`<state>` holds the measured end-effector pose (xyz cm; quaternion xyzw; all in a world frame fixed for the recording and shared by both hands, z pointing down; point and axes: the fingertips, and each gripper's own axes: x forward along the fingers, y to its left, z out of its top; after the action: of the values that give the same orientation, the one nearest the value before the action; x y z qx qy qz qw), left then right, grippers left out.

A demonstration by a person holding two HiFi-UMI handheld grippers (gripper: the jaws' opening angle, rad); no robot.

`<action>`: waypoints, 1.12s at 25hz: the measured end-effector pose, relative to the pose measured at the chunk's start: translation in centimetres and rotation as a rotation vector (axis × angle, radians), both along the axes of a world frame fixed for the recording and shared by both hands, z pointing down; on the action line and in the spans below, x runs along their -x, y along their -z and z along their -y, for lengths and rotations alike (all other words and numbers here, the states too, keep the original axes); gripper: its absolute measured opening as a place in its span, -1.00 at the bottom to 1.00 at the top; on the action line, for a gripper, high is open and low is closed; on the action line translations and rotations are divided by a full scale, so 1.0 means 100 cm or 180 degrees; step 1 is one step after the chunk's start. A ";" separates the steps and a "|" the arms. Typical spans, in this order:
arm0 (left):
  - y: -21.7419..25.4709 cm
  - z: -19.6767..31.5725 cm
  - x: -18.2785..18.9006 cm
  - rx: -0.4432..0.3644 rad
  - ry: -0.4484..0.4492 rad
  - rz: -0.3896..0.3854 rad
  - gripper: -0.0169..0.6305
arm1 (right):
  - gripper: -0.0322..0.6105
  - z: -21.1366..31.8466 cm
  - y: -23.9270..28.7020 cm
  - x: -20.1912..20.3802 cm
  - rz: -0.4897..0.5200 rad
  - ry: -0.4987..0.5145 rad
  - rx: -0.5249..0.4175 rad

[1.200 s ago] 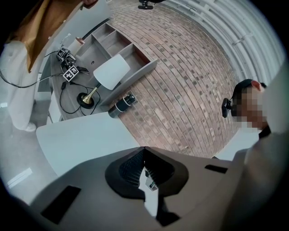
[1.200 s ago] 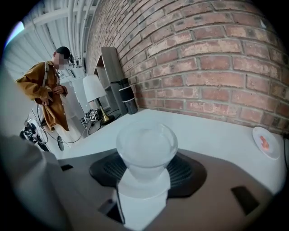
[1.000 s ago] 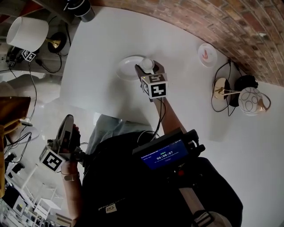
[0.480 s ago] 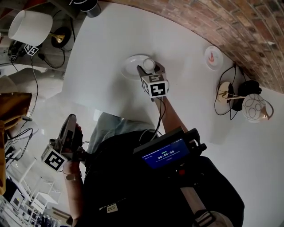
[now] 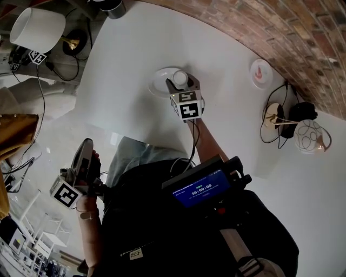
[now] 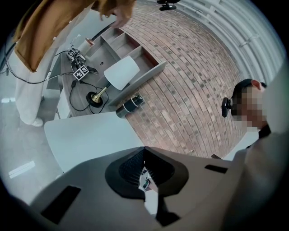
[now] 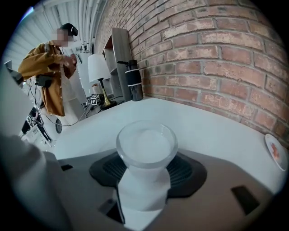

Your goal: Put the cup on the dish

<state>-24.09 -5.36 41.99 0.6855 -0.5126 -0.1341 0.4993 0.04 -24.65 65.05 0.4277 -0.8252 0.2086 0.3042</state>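
Note:
In the head view a white cup (image 5: pixel 180 77) is held in my right gripper (image 5: pixel 182 86), over the right part of a white dish (image 5: pixel 159 82) on the white table (image 5: pixel 124 65). I cannot tell whether the cup touches the dish. The right gripper view shows the jaws shut on the cup (image 7: pixel 146 149) at its narrow lower part, its rim upright; the dish is hidden under the gripper there. My left gripper (image 5: pixel 85 145) hangs low at the left, off the table, its jaws closed on nothing (image 6: pixel 144 180).
A small plate with something pink (image 5: pixel 260 73) lies near the brick wall. Cables and round ornaments (image 5: pixel 303 132) sit at the table's right. A lamp (image 5: pixel 33 30) and a black cylinder (image 5: pixel 114 6) stand at the far left. A person in a mustard jacket (image 7: pixel 47 74) stands beyond the table.
The right gripper with the cup has edged slightly further over the dish. The left gripper stays where it was.

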 end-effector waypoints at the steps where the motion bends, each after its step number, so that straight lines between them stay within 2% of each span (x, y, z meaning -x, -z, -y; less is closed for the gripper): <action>1: 0.000 0.000 0.000 -0.0005 0.0000 -0.0003 -0.93 | -0.09 0.000 0.000 0.000 -0.0014 0.0004 -0.0018; 6: 0.005 0.004 -0.001 -0.0057 -0.0030 0.0021 -0.93 | -0.09 -0.005 0.002 0.004 -0.0097 0.0050 -0.0060; 14: -0.001 -0.003 0.005 -0.0002 -0.0010 0.0028 -0.93 | -0.09 -0.006 0.001 0.007 -0.0213 0.0061 -0.0143; 28: 0.001 -0.004 0.002 -0.0001 0.0009 0.0032 -0.93 | -0.09 -0.007 0.002 0.010 -0.0158 0.0093 -0.0162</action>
<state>-24.25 -4.98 41.88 0.6855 -0.5161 -0.1314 0.4964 -0.95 -23.91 64.81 0.4283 -0.8286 0.1725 0.3166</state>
